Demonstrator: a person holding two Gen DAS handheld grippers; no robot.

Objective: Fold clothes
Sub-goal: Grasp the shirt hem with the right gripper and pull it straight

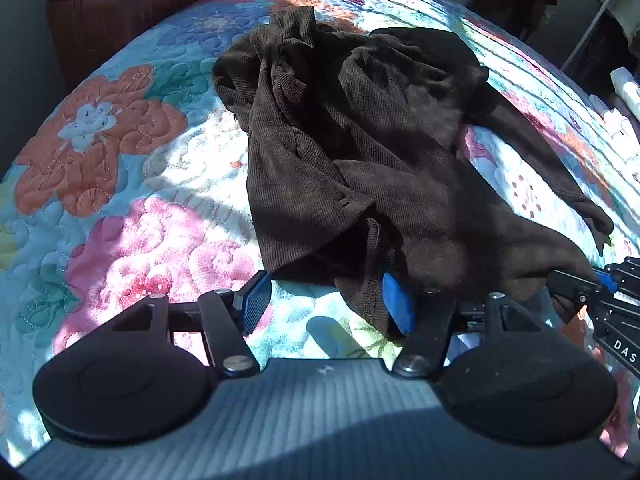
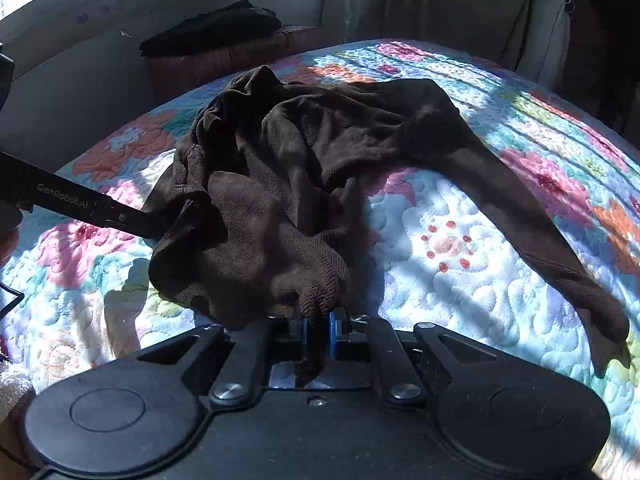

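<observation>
A dark brown long-sleeved garment (image 1: 360, 140) lies crumpled on a floral quilt (image 1: 120, 160). One sleeve (image 2: 520, 216) stretches out to the right. My left gripper (image 1: 326, 304) is open at the garment's near edge, with a fold of hem draped between the blue pads. My right gripper (image 2: 318, 328) is shut on a bunched corner of the garment (image 2: 280, 200) at its near edge. The right gripper also shows at the right edge of the left wrist view (image 1: 600, 284), and the left gripper's arm shows at the left of the right wrist view (image 2: 80, 204).
The quilt (image 2: 460, 248) covers a bed. A brown box with dark clothing (image 2: 212, 28) on top stands beyond the bed's far left corner. Curtains and a wall lie behind. White items (image 1: 624, 92) sit at the bed's right side.
</observation>
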